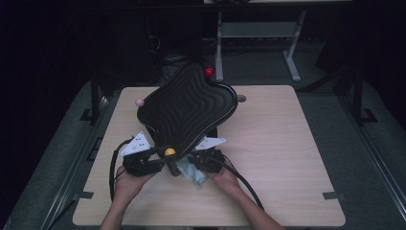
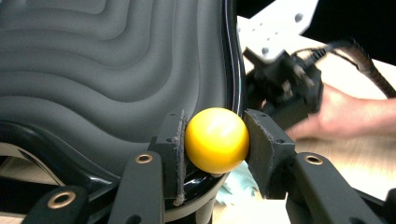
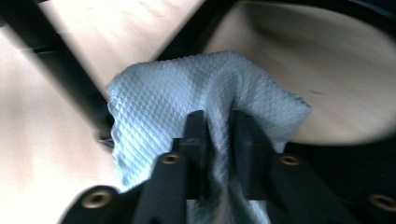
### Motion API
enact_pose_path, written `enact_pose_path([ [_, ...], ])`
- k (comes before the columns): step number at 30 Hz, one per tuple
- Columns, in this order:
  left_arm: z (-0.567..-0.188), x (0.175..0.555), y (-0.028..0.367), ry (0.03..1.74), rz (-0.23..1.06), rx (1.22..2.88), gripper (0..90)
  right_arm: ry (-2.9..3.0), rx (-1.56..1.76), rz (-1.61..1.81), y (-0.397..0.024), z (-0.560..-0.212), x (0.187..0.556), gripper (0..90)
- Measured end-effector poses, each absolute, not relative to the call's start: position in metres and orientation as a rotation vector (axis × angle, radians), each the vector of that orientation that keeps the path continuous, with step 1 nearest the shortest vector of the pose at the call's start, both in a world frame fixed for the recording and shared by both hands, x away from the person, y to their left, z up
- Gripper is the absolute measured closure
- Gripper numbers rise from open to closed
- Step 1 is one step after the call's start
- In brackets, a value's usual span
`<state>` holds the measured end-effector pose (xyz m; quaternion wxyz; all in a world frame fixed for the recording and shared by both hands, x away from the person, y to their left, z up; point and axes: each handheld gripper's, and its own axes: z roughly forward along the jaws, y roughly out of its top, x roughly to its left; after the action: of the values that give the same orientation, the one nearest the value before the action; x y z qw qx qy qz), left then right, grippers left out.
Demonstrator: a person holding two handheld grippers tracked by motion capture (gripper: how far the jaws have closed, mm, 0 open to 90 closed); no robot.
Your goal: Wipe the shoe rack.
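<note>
A black wavy-edged tray with ribbed rings stands tilted over the table's left middle. Ball knobs sit at its corners: red at the far end, pink at the left, yellow at the near end. My left gripper is shut on the yellow ball, a pad pressing on each side, with the tray's surface just behind. My right gripper pinches a fold of light blue cloth under the tray's near edge. In the high view the cloth hangs beside the right gripper.
The wooden table has bare room on its right half and along its near edge. Dark bars of the tray's underside cross just beyond the cloth. Cables trail from both grippers toward the person. Metal desk legs stand beyond the table.
</note>
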<state>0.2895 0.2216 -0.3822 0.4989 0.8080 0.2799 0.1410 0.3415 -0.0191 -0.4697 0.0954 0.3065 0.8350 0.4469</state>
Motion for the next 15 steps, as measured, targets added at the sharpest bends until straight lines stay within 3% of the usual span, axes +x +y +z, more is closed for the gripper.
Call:
enact_pose_path([
  [4,-0.382,0.289,0.221,0.682,0.322,1.94,57.3,2.458,0.945,1.355,-0.026,-0.468,0.345,69.0],
  [8,-0.382,0.289,0.22,0.689,0.338,1.937,57.5,2.496,0.928,1.417,-0.011,-0.47,0.338,78.6],
  [15,-0.381,0.288,0.218,0.701,0.352,1.92,56.3,2.456,0.956,1.375,-0.026,-0.472,0.34,81.1],
])
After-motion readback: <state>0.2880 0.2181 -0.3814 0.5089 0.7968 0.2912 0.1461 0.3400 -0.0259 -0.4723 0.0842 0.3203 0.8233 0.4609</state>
